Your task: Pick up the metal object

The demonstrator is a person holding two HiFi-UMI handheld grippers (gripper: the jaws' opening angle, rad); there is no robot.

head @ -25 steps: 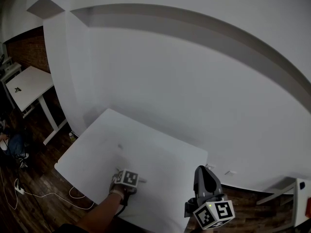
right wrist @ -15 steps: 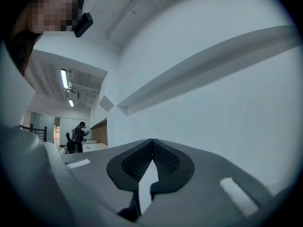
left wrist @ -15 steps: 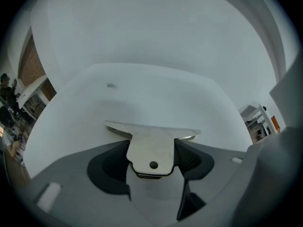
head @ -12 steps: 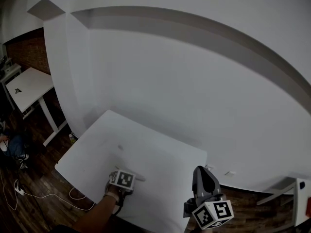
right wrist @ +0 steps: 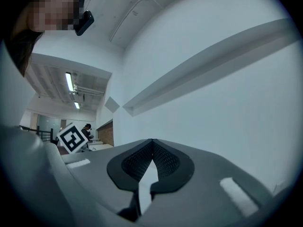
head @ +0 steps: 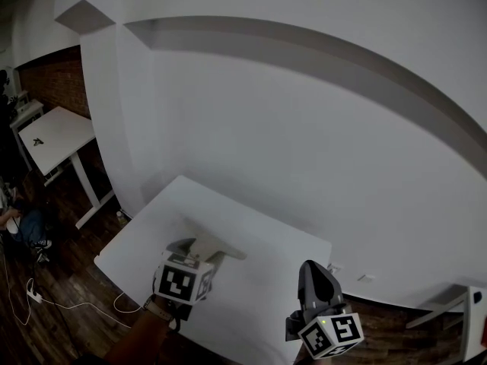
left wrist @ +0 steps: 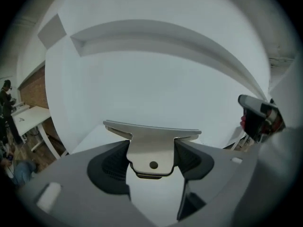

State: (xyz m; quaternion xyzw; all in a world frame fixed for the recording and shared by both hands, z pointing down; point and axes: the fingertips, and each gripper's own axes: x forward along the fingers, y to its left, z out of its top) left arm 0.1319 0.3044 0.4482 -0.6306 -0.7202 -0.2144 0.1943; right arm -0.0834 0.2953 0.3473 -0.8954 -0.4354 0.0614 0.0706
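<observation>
The metal object [left wrist: 152, 148] is a flat, pale T-shaped plate with a small hole near its lower end. My left gripper [left wrist: 152, 161] is shut on its stem, one dark pad on each side, with the wide crossbar sticking out past the fingertips. In the head view the left gripper [head: 199, 252] holds the metal object [head: 215, 247] up above the white table [head: 144, 238]. My right gripper [head: 314, 269] hangs off the table's right front corner. In the right gripper view its pads [right wrist: 163, 159] meet at the tip with nothing between them, so the right gripper [right wrist: 152, 144] is shut and empty.
A plain white wall [head: 304, 150] rises behind the table. A second white table [head: 53, 137] stands at the far left on the dark wood floor [head: 68, 318], where a white cable [head: 46, 301] lies. A person stands far off at the left edge [left wrist: 6, 98].
My left gripper has risen from the table surface with the metal object in its jaws and now sits higher and nearer the camera. The right gripper has barely moved.
</observation>
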